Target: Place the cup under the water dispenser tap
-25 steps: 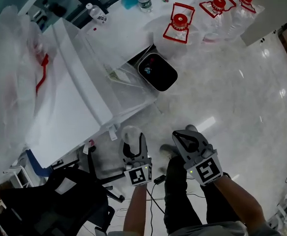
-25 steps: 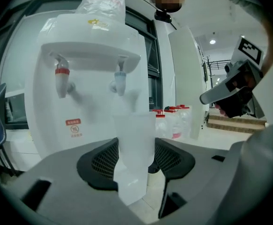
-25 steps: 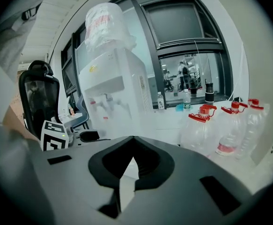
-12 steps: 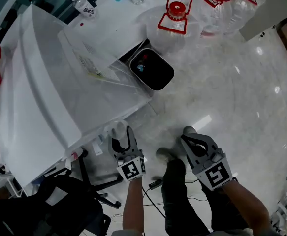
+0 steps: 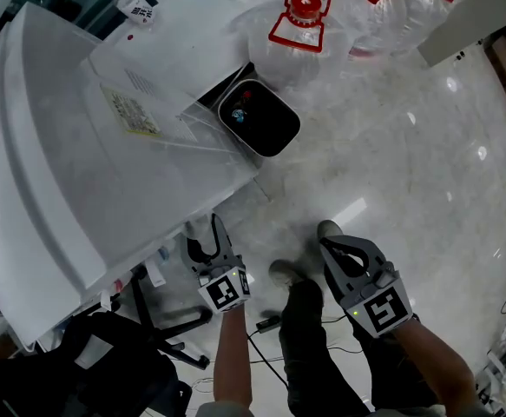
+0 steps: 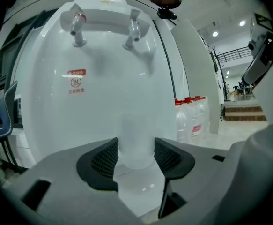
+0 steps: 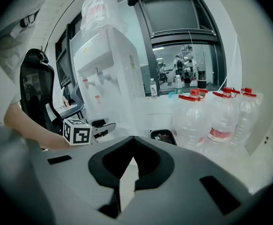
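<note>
Cup: translucent, upright, clamped between the pads of my left hand-held gripper. It sits low in front of the dispenser's front panel, well below both taps and under neither.

Left hand-held gripper: jaws set wide around the cup, pads pressed to its sides. It points at the dispenser.

Right hand-held gripper: I read its jaws as drawn together at the tips, with nothing between them. It is held over the floor, beside the left one and apart from it.

Dispenser: white, just beyond the cup. Two taps sit in the recess near its top, the red tap at left and the second tap at right. A red label is on the panel below the red tap.

Bin: black, on the floor close beside the dispenser, with small bits inside.

Bottles: large, clear, with red caps and handles, grouped on the floor beyond the bin.

Chair: black, at my left.
</note>
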`<state>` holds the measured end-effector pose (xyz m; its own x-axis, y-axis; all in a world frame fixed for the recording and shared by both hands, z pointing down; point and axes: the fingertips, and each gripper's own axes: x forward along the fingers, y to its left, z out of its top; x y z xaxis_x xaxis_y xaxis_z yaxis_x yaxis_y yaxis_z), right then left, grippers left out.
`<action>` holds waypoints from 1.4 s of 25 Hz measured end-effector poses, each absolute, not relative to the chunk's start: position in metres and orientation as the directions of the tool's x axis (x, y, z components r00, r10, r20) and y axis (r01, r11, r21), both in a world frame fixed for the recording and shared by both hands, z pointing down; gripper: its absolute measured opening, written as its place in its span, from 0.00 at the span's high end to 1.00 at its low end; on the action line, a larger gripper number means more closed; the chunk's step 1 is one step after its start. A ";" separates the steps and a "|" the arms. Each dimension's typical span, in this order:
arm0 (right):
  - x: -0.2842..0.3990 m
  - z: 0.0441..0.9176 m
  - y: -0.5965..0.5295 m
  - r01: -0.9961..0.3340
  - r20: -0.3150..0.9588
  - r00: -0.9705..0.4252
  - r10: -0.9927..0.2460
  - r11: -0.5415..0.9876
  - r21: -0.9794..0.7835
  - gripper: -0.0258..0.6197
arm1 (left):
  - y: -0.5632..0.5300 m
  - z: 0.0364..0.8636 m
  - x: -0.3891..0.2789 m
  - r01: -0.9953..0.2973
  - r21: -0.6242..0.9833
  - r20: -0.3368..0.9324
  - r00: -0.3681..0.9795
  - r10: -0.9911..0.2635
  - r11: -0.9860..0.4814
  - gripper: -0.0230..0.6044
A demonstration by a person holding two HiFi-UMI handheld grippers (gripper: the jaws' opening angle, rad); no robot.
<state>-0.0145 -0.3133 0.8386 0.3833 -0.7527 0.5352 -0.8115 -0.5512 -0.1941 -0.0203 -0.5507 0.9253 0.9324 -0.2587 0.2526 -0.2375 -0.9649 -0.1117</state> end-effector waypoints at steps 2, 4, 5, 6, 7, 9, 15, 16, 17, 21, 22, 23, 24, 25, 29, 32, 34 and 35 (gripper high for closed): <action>-0.011 0.838 -0.312 -0.805 0.535 0.390 -0.749 -0.560 -0.197 0.95 | -0.550 0.925 -0.018 -0.234 -0.109 0.245 0.936 -0.254 -0.966 0.58; -0.009 0.837 -0.310 -0.800 0.535 0.395 -0.747 -0.566 -0.199 0.95 | -0.550 0.927 -0.017 -0.231 -0.103 0.243 0.937 -0.250 -0.967 0.58; -0.008 0.837 -0.310 -0.799 0.536 0.396 -0.746 -0.567 -0.199 0.95 | -0.550 0.928 -0.016 -0.234 -0.099 0.246 0.936 -0.252 -0.967 0.58; -0.008 0.837 -0.309 -0.800 0.537 0.395 -0.745 -0.567 -0.198 0.95 | -0.550 0.928 -0.015 -0.237 -0.099 0.250 0.934 -0.255 -0.966 0.58; -0.007 0.837 -0.309 -0.801 0.539 0.394 -0.745 -0.566 -0.198 0.95 | -0.550 0.928 -0.013 -0.239 -0.102 0.255 0.932 -0.258 -0.966 0.58; -0.007 0.837 -0.308 -0.803 0.537 0.392 -0.747 -0.562 -0.196 0.95 | -0.550 0.928 -0.011 -0.243 -0.105 0.264 0.928 -0.263 -0.964 0.58; -0.008 0.835 -0.307 -0.805 0.532 0.390 -0.752 -0.559 -0.200 0.95 | -0.550 0.932 -0.011 -0.250 -0.067 0.285 0.923 -0.258 -0.966 0.57; -0.008 0.835 -0.307 -0.805 0.531 0.389 -0.753 -0.558 -0.202 0.95 | -0.550 0.933 -0.011 -0.252 -0.058 0.291 0.921 -0.258 -0.966 0.54; -0.008 0.834 -0.306 -0.803 0.531 0.388 -0.753 -0.559 -0.205 0.95 | -0.550 0.934 -0.012 -0.255 -0.054 0.297 0.919 -0.259 -0.965 0.52; -0.007 0.832 -0.304 -0.789 0.533 0.392 -0.750 -0.572 -0.223 0.95 | -0.547 0.934 -0.019 -0.247 -0.052 0.326 0.912 -0.250 -0.968 0.48; -0.008 0.829 -0.303 -0.786 0.533 0.393 -0.749 -0.574 -0.229 0.95 | -0.545 0.932 -0.024 -0.243 -0.049 0.339 0.908 -0.245 -0.969 0.48; -0.009 0.825 -0.303 -0.782 0.533 0.393 -0.750 -0.577 -0.236 0.95 | -0.541 0.927 -0.030 -0.238 -0.048 0.352 0.905 -0.239 -0.970 0.48; -0.010 0.820 -0.303 -0.777 0.531 0.394 -0.751 -0.580 -0.244 0.95 | -0.537 0.921 -0.037 -0.228 -0.048 0.366 0.902 -0.230 -0.972 0.48; -0.011 0.814 -0.305 -0.773 0.526 0.396 -0.753 -0.582 -0.252 0.95 | -0.532 0.915 -0.043 -0.214 -0.047 0.381 0.899 -0.215 -0.976 0.48; -0.014 0.786 -0.310 -0.762 0.501 0.407 -0.764 -0.586 -0.274 0.95 | -0.516 0.892 -0.065 -0.168 -0.039 0.414 0.895 -0.169 -0.985 0.48; -0.013 0.771 -0.308 -0.751 0.491 0.415 -0.766 -0.593 -0.291 0.95 | -0.511 0.873 -0.070 -0.184 -0.029 0.411 0.893 -0.180 -0.982 0.48; -0.015 0.760 -0.306 -0.744 0.483 0.420 -0.768 -0.597 -0.302 0.95 | -0.507 0.855 -0.073 -0.201 -0.007 0.404 0.896 -0.187 -0.979 0.51; -0.016 0.754 -0.305 -0.741 0.480 0.421 -0.769 -0.597 -0.307 0.95 | -0.504 0.844 -0.075 -0.204 0.005 0.399 0.898 -0.185 -0.979 0.53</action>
<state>-0.0162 -0.3049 0.7544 0.4214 -0.7693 0.4802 -0.7409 -0.5974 -0.3070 -0.0746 -0.5038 0.8436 0.8981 -0.1852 0.3989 -0.2039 -0.9790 0.0046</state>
